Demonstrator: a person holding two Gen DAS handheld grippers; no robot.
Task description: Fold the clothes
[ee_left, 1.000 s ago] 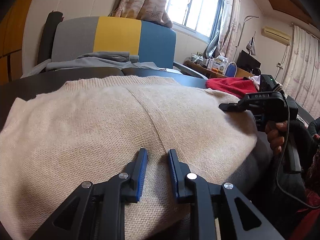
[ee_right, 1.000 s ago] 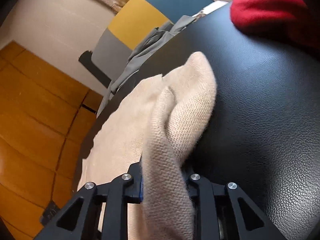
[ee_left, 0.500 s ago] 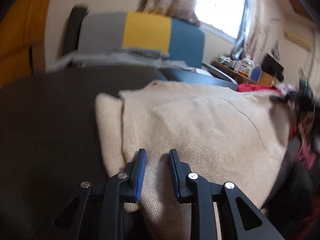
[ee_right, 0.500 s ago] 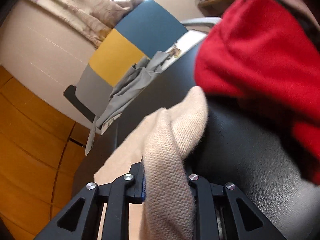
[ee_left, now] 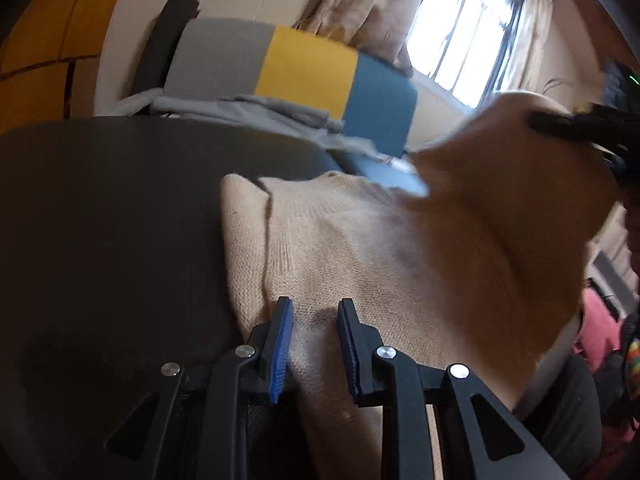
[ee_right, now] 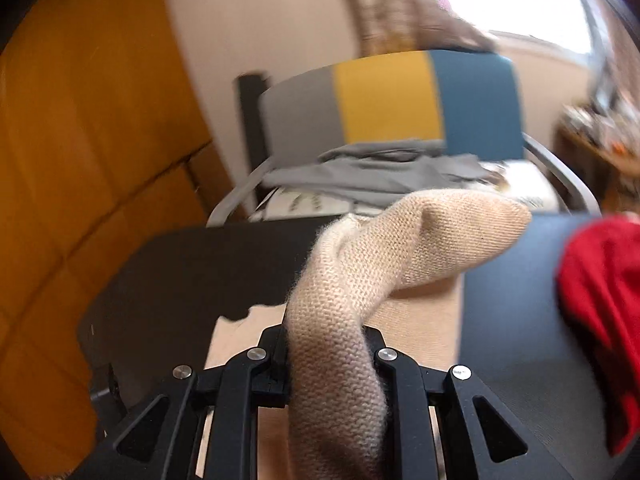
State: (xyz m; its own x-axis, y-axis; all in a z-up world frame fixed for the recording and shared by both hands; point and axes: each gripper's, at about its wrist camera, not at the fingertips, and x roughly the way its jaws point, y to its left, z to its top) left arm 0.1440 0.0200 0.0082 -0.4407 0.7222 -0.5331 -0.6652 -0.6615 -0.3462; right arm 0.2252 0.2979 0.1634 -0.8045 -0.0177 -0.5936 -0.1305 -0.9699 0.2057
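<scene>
Right gripper point(ee_right: 330, 344) is clenched on a bunched edge of the beige knitted sweater point(ee_left: 360, 248), holding that side up off the black leather tabletop point(ee_left: 112, 208). My left gripper point(ee_left: 314, 332) pins the near hem, though I cannot tell whether its blue pads actually bite. From the raised edge, the flat sweater lies to the left, so I judge the fold goes that way.

Beige knit sweater point(ee_left: 360, 248) spread on dark table, left edge folded over, right side lifted and bunched
</scene>
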